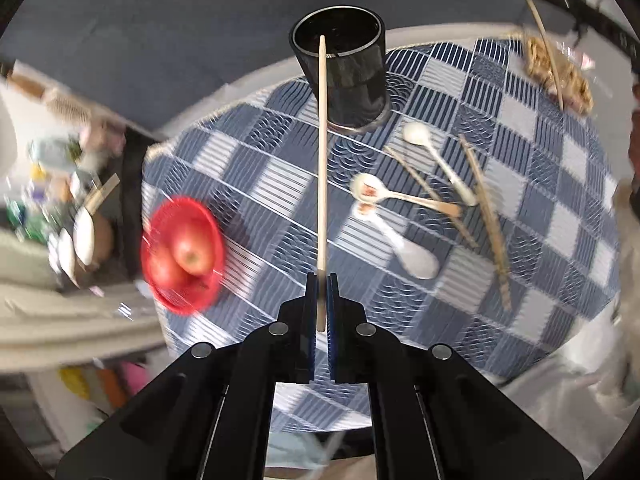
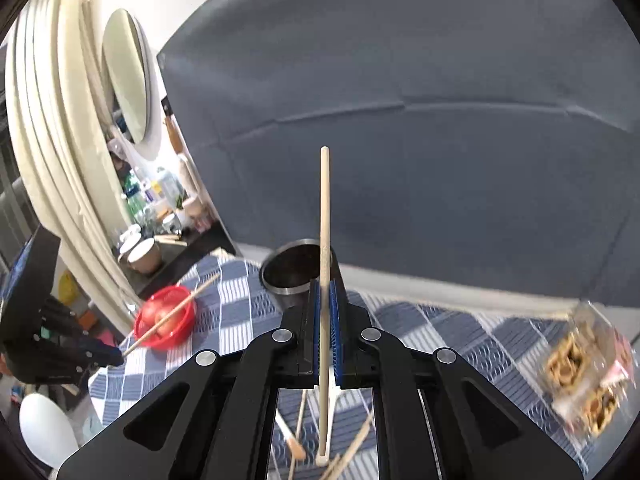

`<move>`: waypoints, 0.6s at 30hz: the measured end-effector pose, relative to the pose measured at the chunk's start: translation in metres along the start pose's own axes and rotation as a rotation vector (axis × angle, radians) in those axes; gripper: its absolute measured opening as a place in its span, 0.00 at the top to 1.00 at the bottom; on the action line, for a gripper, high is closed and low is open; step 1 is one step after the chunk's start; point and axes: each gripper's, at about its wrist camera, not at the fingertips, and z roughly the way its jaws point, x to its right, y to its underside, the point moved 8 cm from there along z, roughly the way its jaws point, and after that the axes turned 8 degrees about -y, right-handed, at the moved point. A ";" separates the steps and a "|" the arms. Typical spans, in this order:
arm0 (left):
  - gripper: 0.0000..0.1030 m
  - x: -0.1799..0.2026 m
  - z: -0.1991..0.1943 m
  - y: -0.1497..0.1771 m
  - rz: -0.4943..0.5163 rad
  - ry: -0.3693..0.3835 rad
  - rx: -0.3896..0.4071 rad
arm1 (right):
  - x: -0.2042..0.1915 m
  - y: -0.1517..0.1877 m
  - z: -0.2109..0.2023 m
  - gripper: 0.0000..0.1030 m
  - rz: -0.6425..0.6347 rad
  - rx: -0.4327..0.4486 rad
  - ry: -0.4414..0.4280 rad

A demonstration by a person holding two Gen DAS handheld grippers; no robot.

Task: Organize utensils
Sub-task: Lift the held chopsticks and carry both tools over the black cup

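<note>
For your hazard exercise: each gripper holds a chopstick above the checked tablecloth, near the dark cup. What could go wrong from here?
1. The left gripper clamps its pale wooden chopstick near one end, so the long free end could swing and miss the dark cylindrical cup.
2. That cup stands near the table edge; a nudge might tip it.
3. The right gripper's chopstick could collide with the other at the rim.

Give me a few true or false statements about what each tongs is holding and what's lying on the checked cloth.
1. The left tongs grip a chopstick. True.
2. The right tongs are empty. False: they grip their own chopstick.
3. The dark cup lies tipped over. False: it stands upright.
4. The red bowl holds apples. True.
5. No spoons remain on the checked cloth. False: three spoons lie there.
</note>
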 end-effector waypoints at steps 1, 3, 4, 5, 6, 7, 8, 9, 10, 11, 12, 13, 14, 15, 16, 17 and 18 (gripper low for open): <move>0.96 -0.004 0.000 -0.006 0.031 -0.015 -0.002 | 0.000 -0.004 0.004 0.95 -0.004 0.006 -0.005; 0.96 -0.013 -0.001 -0.019 0.091 -0.053 -0.006 | -0.001 -0.014 0.016 0.95 -0.011 0.022 -0.020; 0.96 -0.016 0.000 -0.024 0.115 -0.072 -0.006 | -0.001 -0.018 0.020 0.95 -0.010 0.030 -0.030; 0.96 -0.019 0.000 -0.030 0.142 -0.085 -0.009 | -0.001 -0.023 0.027 0.95 -0.007 0.040 -0.042; 0.96 -0.023 0.001 -0.035 0.167 -0.095 -0.013 | -0.001 -0.026 0.031 0.95 -0.004 0.046 -0.050; 0.96 -0.025 0.001 -0.040 0.188 -0.105 -0.015 | -0.001 -0.030 0.037 0.95 -0.005 0.057 -0.058; 0.96 -0.028 0.002 -0.046 0.215 -0.117 -0.017 | -0.002 -0.033 0.041 0.95 -0.009 0.065 -0.063; 0.96 -0.031 0.002 -0.050 0.236 -0.129 -0.021 | -0.002 -0.037 0.046 0.95 -0.012 0.077 -0.072; 0.96 -0.034 0.003 -0.056 0.265 -0.140 -0.030 | -0.002 -0.041 0.051 0.95 -0.013 0.088 -0.083; 0.96 -0.037 0.005 -0.061 0.286 -0.145 -0.036 | -0.002 -0.046 0.057 0.95 -0.015 0.099 -0.097; 0.96 -0.040 0.006 -0.065 0.306 -0.150 -0.043 | -0.002 -0.049 0.061 0.95 -0.018 0.105 -0.100; 0.96 -0.044 0.008 -0.071 0.327 -0.163 -0.047 | -0.001 -0.052 0.065 0.95 -0.023 0.109 -0.101; 0.96 -0.045 0.009 -0.075 0.343 -0.169 -0.050 | -0.001 -0.055 0.070 0.95 -0.027 0.111 -0.101; 0.96 -0.046 0.011 -0.078 0.365 -0.173 -0.054 | 0.000 -0.057 0.077 0.95 -0.030 0.112 -0.102; 0.96 -0.048 0.011 -0.084 0.396 -0.182 -0.058 | 0.001 -0.059 0.082 0.95 -0.026 0.113 -0.103; 0.96 -0.049 0.011 -0.087 0.415 -0.188 -0.059 | 0.003 -0.061 0.088 0.95 -0.017 0.113 -0.112; 0.96 -0.050 0.011 -0.092 0.450 -0.199 -0.062 | 0.003 -0.062 0.093 0.95 -0.015 0.116 -0.117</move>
